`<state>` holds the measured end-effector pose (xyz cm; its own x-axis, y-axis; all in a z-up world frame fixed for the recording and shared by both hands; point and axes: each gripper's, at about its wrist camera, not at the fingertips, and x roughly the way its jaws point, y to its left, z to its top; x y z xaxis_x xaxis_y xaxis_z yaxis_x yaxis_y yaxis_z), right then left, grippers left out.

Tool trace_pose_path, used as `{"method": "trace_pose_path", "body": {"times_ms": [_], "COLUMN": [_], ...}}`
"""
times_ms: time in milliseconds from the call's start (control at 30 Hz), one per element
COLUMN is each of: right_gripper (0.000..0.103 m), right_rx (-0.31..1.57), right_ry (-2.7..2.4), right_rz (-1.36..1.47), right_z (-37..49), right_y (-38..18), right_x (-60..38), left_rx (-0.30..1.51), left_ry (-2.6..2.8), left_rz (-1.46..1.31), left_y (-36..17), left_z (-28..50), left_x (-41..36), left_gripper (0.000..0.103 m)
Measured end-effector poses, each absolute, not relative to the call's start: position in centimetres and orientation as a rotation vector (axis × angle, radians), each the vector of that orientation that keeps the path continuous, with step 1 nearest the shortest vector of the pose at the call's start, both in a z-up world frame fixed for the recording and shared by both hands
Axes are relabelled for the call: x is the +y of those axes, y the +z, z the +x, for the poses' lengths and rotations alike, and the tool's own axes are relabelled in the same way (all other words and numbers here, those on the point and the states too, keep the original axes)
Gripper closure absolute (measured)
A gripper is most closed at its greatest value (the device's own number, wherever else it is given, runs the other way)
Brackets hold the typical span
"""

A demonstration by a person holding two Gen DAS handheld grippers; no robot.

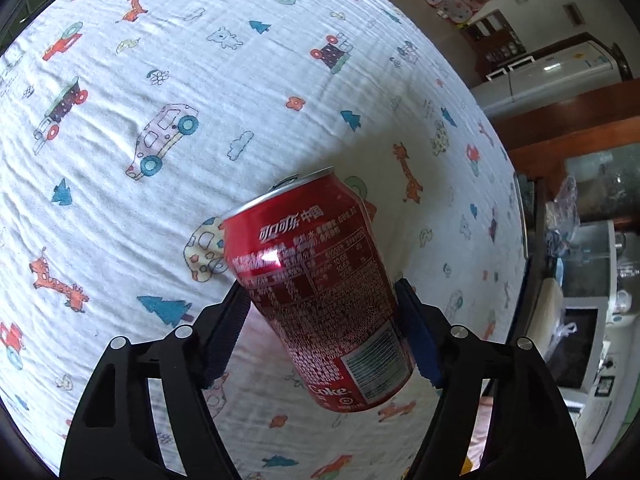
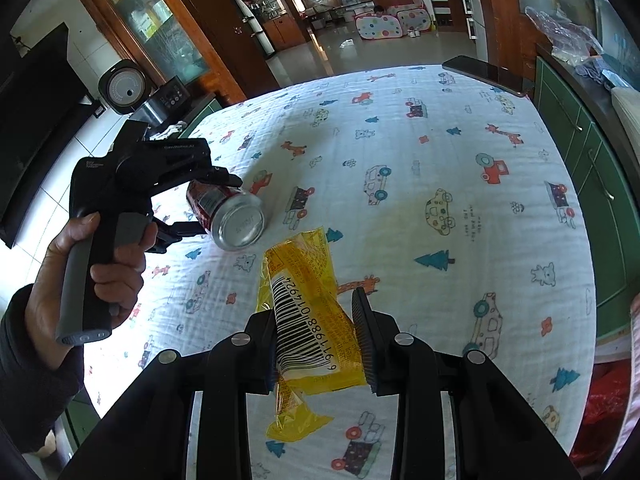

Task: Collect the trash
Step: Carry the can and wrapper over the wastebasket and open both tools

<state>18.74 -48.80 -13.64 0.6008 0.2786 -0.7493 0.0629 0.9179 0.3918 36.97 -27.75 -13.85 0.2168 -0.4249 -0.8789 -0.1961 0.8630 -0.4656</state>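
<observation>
Left tongs point(image 1: 320, 312) pinch a red cola can point(image 1: 320, 280) above the bench point(image 1: 160, 80); right tongs point(image 2: 320, 336), beside the can, clamp a yellow wrapper point(image 2: 308, 320). The tilted can's smooth wall may slip.

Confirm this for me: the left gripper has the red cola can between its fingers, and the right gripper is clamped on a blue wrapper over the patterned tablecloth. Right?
Not quite. The wrapper in the right gripper is yellow, not blue, as the right wrist view shows. The rest stands: the left gripper has the red cola can between its fingers, over the patterned tablecloth.
</observation>
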Motion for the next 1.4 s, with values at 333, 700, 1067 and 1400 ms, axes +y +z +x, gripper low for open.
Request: {"method": "trace_pose_path", "body": {"times_ms": [333, 700, 1067, 1400], "right_gripper": [0.072, 0.072, 0.072, 0.072], "right_rx": [0.931, 0.923, 0.913, 0.915], "right_ry": [0.179, 0.319, 0.500, 0.636], "right_rz": [0.412, 0.337, 0.241, 0.175], "right_z": [19.0, 20.7, 24.2, 28.3], "right_y": [-13.6, -11.4, -8.7, -7.0], "right_x": [-44.4, -34.0, -21.0, -8.4], "left_rx": [1.290, 1.216, 1.047, 0.987], "left_ry": [-0.319, -0.367, -0.199, 0.017], "left_rz": [-0.387, -0.376, -0.363, -0.347], "left_y": [-11.1, -8.1, -3.4, -2.6], "left_z": [33.5, 29.0, 26.1, 26.5], "left_x": [-23.8, -12.6, 3.8, 17.4], "left_gripper": [0.046, 0.046, 0.046, 0.046]}}
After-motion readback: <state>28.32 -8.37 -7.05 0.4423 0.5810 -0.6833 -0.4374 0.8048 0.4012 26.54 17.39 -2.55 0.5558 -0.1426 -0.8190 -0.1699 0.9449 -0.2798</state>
